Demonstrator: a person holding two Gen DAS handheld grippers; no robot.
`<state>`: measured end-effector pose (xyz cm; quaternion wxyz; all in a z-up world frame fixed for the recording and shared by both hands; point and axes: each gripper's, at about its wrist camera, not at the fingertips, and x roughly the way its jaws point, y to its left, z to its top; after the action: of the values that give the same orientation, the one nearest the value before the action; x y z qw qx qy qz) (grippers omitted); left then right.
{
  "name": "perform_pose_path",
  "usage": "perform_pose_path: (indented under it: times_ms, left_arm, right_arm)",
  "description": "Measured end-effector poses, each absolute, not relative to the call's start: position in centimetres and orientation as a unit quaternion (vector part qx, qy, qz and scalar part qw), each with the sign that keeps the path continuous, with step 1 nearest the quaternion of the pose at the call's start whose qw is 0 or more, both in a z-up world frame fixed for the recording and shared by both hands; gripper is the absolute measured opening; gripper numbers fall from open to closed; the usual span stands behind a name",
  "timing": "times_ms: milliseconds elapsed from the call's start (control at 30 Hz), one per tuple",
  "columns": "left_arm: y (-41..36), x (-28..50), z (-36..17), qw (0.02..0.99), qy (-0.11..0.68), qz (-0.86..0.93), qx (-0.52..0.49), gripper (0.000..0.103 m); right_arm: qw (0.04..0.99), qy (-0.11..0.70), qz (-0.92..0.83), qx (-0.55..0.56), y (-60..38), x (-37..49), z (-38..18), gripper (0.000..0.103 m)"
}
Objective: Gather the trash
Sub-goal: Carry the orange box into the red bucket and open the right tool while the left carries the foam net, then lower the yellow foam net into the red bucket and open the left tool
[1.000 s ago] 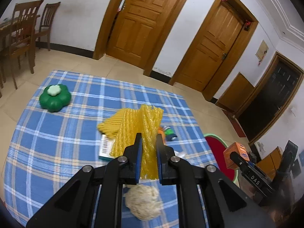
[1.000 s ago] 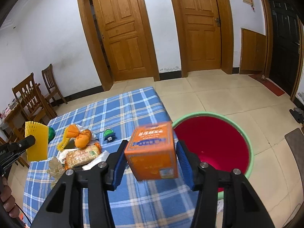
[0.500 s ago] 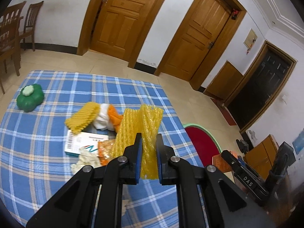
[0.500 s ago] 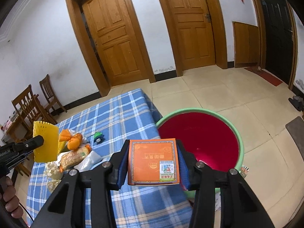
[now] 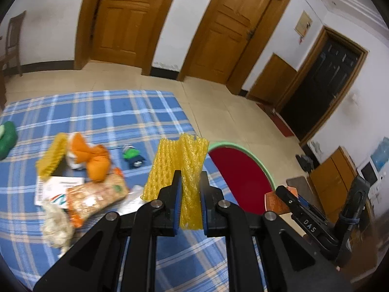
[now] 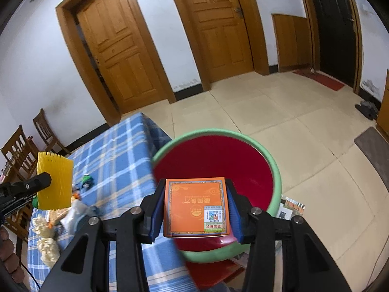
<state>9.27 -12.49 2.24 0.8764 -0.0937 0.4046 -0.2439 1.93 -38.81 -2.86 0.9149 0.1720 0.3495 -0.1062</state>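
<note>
Orange box (image 6: 197, 206) sits clamped flat between the right gripper (image 6: 195, 209) pads, jaws closed onto its two side edges, printed face with QR sticker toward the camera. Box is held in the air over the near part of the red basin (image 6: 245, 153), which has a green rim and stands on the tiled floor (image 6: 279, 112) just right of the table. In the left wrist view the same box (image 5: 274, 200) shows only as an orange corner at the right, beside the right gripper (image 5: 313, 219) body.

Yellow foam net (image 5: 180, 168) is pinched upright in the left gripper (image 5: 190, 194), jaws nearly closed with only the net between them, its top fanning out above the fingertips. It hangs above the right part of the blue plaid tablecloth (image 5: 109, 112), near the basin (image 5: 243, 170) edge. From the right wrist view the net (image 6: 54, 180) and left gripper (image 6: 36, 185) appear far left, above the table.

Left on the cloth: orange-and-white wad (image 5: 87, 155), second yellow net (image 5: 52, 155) just left of it, snack bag (image 5: 97, 197) near, white card box (image 5: 53, 189) partly under the bag, crumpled whitish wad (image 5: 58, 223) nearest, small green-and-dark item (image 5: 132, 155) apart toward the right, green object (image 5: 7, 138) at far left edge. View is blurred here.

Wooden doors (image 6: 121, 53) on the far wall, chairs (image 6: 29, 141) at the left.
</note>
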Motion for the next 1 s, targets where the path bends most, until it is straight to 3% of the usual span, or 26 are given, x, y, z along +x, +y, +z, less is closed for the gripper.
perform_pose_path:
  times_ms: [1000]
  left_arm:
    - [-27.7, 12.4, -2.1, 0.833, 0.447, -0.327, 0.009, 0.014]
  right_arm:
    - [0.906, 0.331, -0.154, 0.214, -44.4, -0.8, -4.5, 0.060]
